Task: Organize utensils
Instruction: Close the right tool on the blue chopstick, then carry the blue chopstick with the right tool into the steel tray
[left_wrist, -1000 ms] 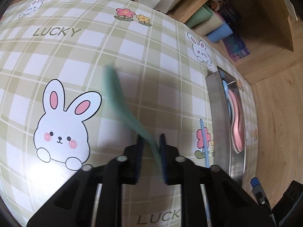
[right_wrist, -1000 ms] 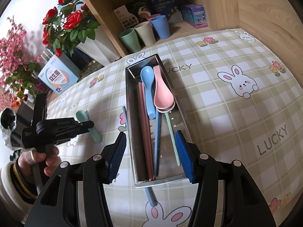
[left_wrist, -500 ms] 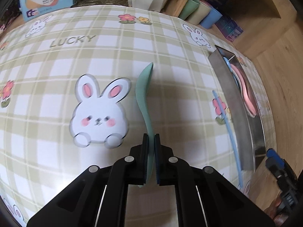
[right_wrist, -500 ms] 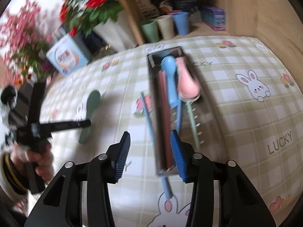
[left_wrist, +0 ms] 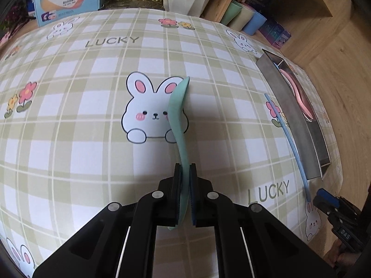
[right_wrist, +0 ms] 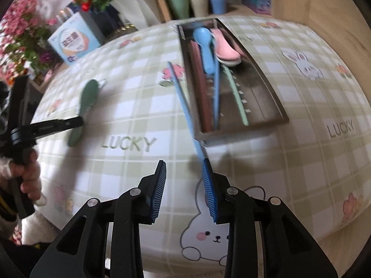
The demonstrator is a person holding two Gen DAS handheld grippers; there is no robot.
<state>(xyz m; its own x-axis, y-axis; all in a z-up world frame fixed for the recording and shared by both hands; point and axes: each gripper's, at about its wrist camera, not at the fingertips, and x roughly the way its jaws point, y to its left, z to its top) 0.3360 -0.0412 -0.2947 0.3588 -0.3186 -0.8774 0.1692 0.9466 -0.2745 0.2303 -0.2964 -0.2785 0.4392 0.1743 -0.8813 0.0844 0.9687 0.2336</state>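
While the left gripper point(left_wrist: 184, 173) clamps the green spoon point(left_wrist: 178, 106), the right gripper's point(right_wrist: 184, 173) closing jaws gape beside the blue chopstick point(right_wrist: 183, 102).

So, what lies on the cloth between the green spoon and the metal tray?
One blue chopstick lies beside the metal tray. Between it and the green spoon only bare cloth shows, most clearly in the right wrist view.
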